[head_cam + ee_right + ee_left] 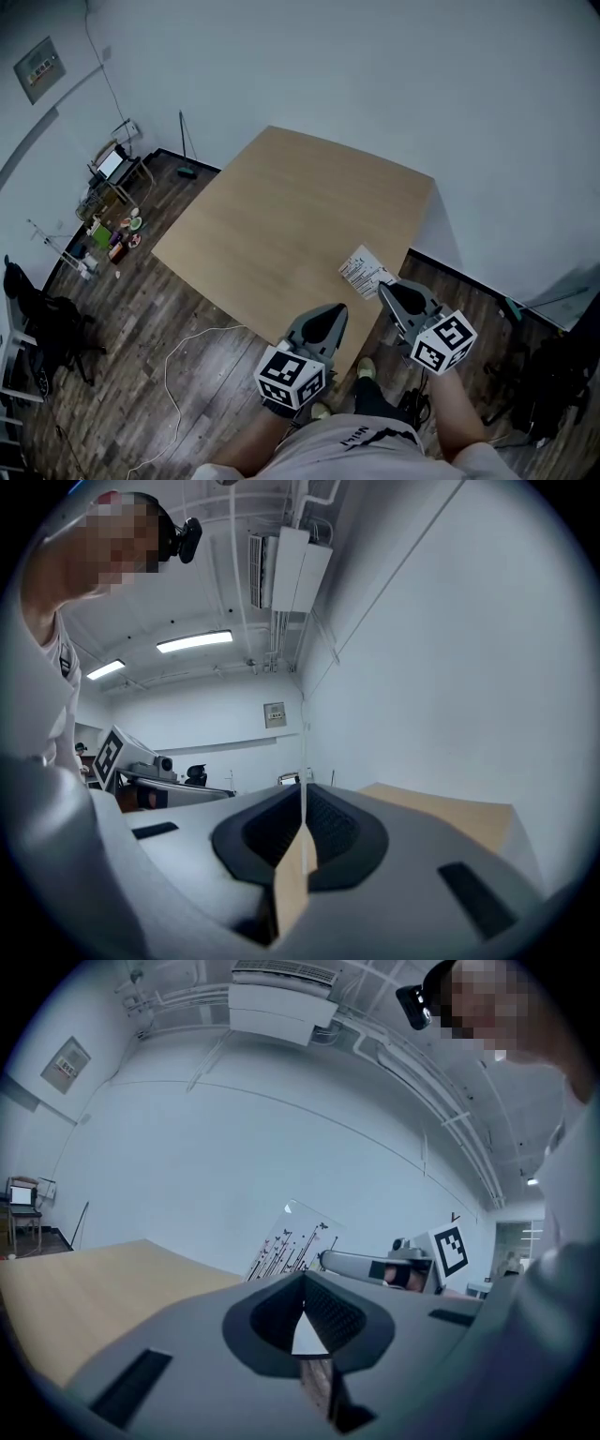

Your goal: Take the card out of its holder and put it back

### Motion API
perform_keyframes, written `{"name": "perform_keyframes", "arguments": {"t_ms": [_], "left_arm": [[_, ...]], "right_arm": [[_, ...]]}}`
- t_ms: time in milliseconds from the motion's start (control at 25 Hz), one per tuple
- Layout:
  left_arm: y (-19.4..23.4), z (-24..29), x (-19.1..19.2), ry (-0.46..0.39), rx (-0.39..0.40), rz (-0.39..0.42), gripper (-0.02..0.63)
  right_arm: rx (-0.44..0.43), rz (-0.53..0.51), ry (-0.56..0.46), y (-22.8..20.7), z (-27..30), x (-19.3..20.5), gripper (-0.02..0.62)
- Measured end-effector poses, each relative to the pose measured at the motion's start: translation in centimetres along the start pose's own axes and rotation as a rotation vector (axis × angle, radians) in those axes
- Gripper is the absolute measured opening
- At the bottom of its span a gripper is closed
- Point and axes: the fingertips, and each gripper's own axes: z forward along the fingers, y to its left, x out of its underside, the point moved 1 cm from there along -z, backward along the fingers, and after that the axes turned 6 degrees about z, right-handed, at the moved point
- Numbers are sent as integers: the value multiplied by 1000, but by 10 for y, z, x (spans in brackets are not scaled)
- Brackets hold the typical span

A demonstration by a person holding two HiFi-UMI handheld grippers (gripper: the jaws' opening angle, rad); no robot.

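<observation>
Right gripper pinches the card near the right edge of the table, left gripper closed empty; I risk dropping it.

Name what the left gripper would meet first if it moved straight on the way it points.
Most likely the card, which the right gripper holds just ahead of the left gripper. Depth is unclear, so it might pass beside the card.

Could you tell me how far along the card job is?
Done: nothing visibly; the printed card looks like one piece. In hand: the right gripper, jaws shut, holds it by its edge; the left gripper is shut, empty. Left: seemingly pulling the card out and reinserting it.
</observation>
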Motion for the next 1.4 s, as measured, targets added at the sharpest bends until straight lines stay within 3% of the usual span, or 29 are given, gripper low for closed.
{"name": "perform_keyframes", "arguments": {"t_ms": [360, 800, 1200, 1400], "left_arm": [[2, 11, 25, 31, -3, -22, 12], [52, 73, 55, 45, -115, -42, 12], [81, 105, 86, 98, -223, -88, 12], [93, 115, 103, 136, -262, -110, 12]], "right_arm": [[6, 22, 18, -25, -11, 18, 26], [-164, -10, 113, -105, 35, 47, 26], [-289, -2, 222, -161, 74, 112, 26], [-311, 31, 270, -180, 91, 153, 26]]}}
